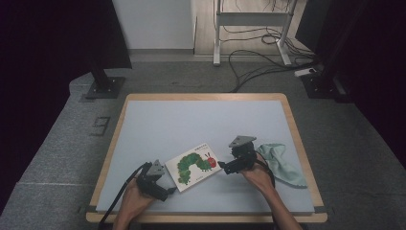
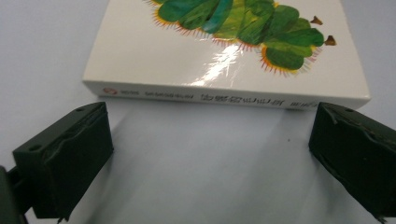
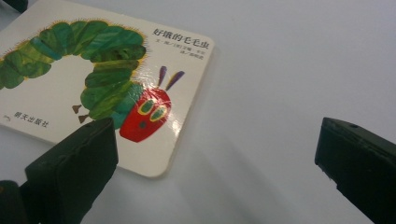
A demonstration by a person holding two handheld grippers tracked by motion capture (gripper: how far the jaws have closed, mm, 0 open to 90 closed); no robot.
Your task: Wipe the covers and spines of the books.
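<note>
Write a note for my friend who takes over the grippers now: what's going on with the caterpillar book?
Left gripper: open, holds nothing, jaws facing the book's spine.
Right gripper: open, holds nothing, at the book's corner near the caterpillar's red head.
Caterpillar book: closed, flat on the table, between both grippers.
Cloth: right of the right gripper, untouched.
Done: both grippers lined up at the book.
Left: probably grasping the book.

High view: above near edge of table (image 1: 143, 103), looks forward and down, far from book (image 1: 195, 166). Left gripper view: low, close, faces book (image 2: 224, 51) spine. Right gripper view: close, looks down on book (image 3: 102, 84) cover corner. All three views share book.
</note>
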